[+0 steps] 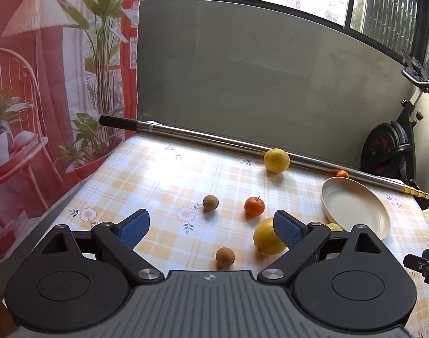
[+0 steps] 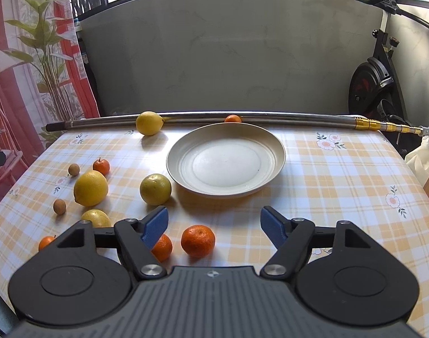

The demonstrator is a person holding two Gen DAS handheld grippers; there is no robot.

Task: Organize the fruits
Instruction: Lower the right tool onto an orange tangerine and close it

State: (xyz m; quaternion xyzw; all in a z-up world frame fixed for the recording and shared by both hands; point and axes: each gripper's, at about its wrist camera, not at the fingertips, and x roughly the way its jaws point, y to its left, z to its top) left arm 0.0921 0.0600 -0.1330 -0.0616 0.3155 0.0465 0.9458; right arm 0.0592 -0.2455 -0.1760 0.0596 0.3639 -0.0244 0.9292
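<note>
A white plate (image 2: pixel 273 152) sits mid-table with nothing on it; it also shows in the left wrist view (image 1: pixel 355 205). Fruits lie scattered to its left: lemons (image 2: pixel 90 188) (image 2: pixel 155 189) (image 2: pixel 149 123), tangerines (image 2: pixel 198 240) (image 2: pixel 101 166) and small brown fruits (image 2: pixel 59 206) (image 2: pixel 73 169). My right gripper (image 2: pixel 214 225) is open and empty above a tangerine near the front edge. My left gripper (image 1: pixel 211 226) is open and empty; a lemon (image 1: pixel 266 236) lies by its right finger, with a brown fruit (image 1: pixel 225 256) and a tangerine (image 1: pixel 254 206) between the fingers' line.
A long metal pole (image 2: pixel 270 118) lies along the table's back edge, with a lemon (image 1: pixel 276 160) and a small tangerine (image 2: pixel 233 118) against it. A grey wall stands behind. An exercise bike (image 2: pixel 375 84) stands at the right. The checked tablecloth (image 2: pixel 341 191) covers the table.
</note>
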